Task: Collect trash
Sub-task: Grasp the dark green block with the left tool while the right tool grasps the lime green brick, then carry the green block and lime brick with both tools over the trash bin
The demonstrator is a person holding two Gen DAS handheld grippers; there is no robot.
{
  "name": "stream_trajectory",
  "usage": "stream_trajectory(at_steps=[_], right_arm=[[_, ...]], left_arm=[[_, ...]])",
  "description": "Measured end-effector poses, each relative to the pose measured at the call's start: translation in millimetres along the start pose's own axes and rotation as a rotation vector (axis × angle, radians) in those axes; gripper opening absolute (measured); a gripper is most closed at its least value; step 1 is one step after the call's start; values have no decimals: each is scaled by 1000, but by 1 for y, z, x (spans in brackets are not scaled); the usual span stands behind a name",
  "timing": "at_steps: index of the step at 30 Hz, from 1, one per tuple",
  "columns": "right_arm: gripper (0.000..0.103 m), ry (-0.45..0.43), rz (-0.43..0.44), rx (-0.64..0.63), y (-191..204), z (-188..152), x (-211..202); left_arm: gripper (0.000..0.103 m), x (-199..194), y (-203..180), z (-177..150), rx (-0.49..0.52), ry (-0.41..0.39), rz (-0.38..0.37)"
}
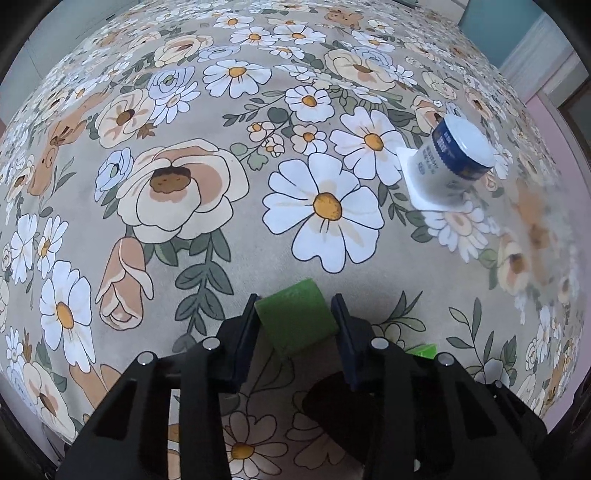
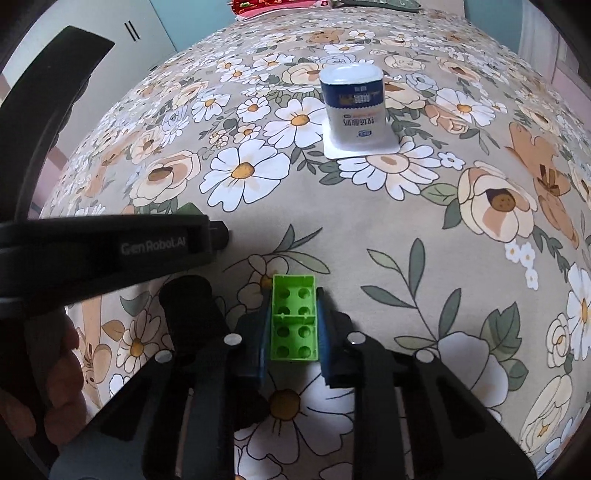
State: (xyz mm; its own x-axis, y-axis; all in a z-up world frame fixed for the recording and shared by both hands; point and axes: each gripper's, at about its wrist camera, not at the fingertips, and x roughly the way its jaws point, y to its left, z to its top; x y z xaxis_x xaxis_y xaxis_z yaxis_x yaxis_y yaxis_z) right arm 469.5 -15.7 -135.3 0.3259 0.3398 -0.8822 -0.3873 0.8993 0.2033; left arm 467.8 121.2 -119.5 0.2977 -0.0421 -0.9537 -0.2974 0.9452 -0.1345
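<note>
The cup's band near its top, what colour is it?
Dark blue band on the cup, clearest in the right wrist view.

Black-framed tongs [image 2: 293,325] with blue pads, silver screws, apparently "GenRobot.AI" lettering.

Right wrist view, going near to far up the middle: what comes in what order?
Right gripper shut on the green brick → bare floral cloth → upside-down yogurt cup → red fabric at the far edge.
</note>
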Motion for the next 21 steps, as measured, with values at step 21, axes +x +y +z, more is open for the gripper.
stream_trajectory(at_steps=[21], right_arm=[[22,-164,-102,-149,4,-3,-135]], left_arm=[[41,-127,-11,-29,134,-190,3]])
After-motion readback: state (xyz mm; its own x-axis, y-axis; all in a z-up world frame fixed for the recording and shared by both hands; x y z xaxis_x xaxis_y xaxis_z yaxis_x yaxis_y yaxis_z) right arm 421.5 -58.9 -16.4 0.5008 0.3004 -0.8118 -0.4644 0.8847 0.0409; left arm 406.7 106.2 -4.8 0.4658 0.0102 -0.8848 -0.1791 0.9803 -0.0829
